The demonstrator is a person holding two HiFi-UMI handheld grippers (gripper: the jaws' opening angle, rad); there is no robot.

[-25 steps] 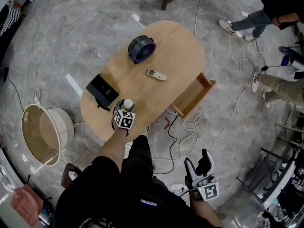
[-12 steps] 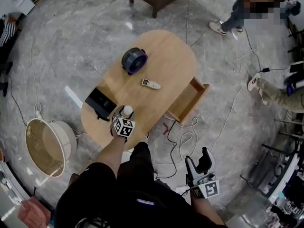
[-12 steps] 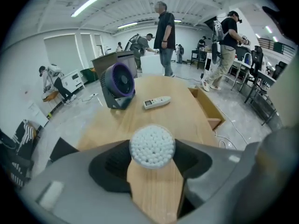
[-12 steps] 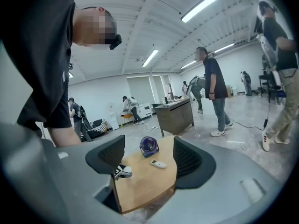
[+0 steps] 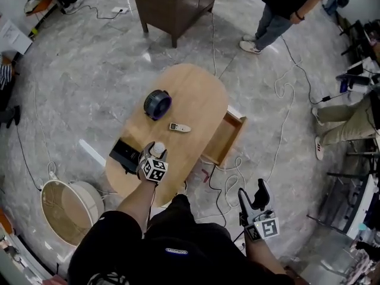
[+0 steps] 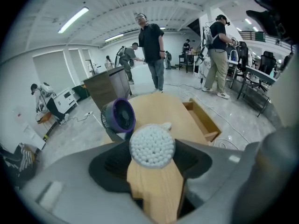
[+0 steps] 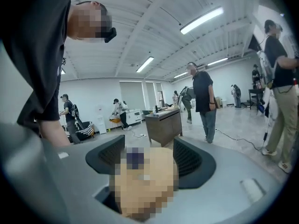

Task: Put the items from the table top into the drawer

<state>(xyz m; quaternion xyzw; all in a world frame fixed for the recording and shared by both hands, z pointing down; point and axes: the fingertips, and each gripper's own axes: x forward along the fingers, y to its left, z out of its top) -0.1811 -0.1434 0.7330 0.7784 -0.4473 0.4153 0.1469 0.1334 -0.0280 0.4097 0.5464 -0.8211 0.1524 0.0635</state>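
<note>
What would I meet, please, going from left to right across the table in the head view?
Black box → purple fan → remote control → open drawer.

We count one oval wooden table [image 5: 199,97] with one drawer [image 5: 224,140] open at its side. Four items sit on the top: one purple fan [image 5: 157,104], one remote control [image 5: 179,127], one black box [image 5: 124,154] and one tub of cotton swabs [image 6: 152,146]. There are two grippers, the left gripper [image 5: 152,158] and the right gripper [image 5: 252,192]. The floor holds one pale basket [image 5: 65,209] and one dark cabinet [image 5: 172,2].
</note>
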